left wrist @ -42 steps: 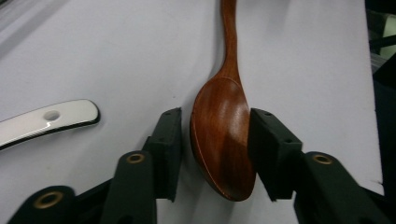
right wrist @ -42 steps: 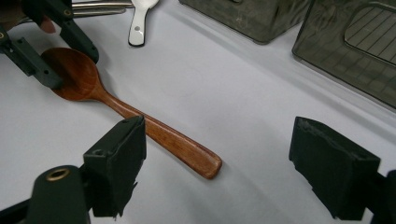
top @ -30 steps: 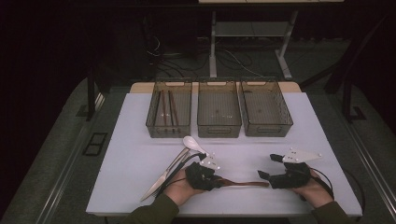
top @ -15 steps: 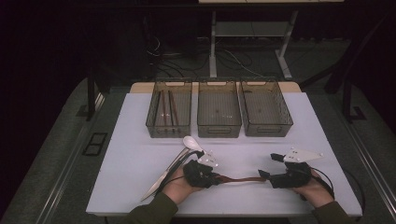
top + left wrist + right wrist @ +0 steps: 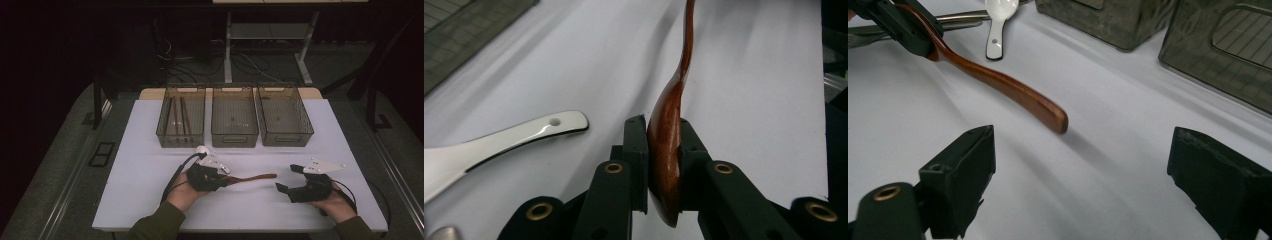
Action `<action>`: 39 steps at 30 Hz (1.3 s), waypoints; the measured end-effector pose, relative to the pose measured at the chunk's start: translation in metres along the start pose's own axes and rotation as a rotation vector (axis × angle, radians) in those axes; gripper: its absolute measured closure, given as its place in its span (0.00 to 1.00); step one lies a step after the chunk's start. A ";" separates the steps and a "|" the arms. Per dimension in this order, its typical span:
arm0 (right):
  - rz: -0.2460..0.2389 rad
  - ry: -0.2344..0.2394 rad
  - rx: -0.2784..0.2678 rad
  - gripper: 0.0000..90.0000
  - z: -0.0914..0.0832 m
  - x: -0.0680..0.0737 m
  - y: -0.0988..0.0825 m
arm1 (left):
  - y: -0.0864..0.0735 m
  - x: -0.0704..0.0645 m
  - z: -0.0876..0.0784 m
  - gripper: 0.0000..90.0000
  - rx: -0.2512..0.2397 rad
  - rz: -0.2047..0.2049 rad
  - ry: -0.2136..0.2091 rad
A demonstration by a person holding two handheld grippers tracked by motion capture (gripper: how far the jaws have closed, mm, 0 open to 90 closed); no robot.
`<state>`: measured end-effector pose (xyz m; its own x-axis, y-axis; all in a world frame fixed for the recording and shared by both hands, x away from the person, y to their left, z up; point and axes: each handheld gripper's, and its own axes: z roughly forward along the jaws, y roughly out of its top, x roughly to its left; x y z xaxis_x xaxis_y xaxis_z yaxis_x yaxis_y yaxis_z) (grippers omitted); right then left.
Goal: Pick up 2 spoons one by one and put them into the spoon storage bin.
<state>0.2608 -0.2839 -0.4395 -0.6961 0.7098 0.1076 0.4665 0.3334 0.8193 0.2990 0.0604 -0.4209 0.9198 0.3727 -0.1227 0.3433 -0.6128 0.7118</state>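
My left gripper (image 5: 227, 181) is shut on the bowl of a brown wooden spoon (image 5: 255, 177), held on edge between its pads (image 5: 636, 145). The spoon (image 5: 669, 135) hangs just over the white table, and its handle (image 5: 1003, 82) points toward my right gripper (image 5: 287, 178). My right gripper (image 5: 1083, 150) stands open a short way beyond the handle's tip. Its jaws have just been opening, and nothing is between them.
A white ceramic spoon (image 5: 998, 20) lies beside the left gripper, and its handle (image 5: 524, 135) is close to the jaws. Metal utensils (image 5: 955, 17) lie behind it. Three translucent bins (image 5: 162, 131) stand in a row at the back; the left one holds brown sticks (image 5: 177, 115).
The left gripper has drawn the wooden spoon slightly left and up, so the handle tip now sits short of the right gripper. The right jaws stand wider apart.
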 end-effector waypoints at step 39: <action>0.016 -0.005 0.013 0.14 0.004 -0.001 -0.002 | 0.040 0.057 -0.024 0.88 -0.152 -0.042 0.120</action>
<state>0.2625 -0.2830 -0.4433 -0.6857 0.7182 0.1182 0.4851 0.3299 0.8098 0.3602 0.0737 -0.3823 0.8728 0.4818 -0.0779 0.3402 -0.4862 0.8049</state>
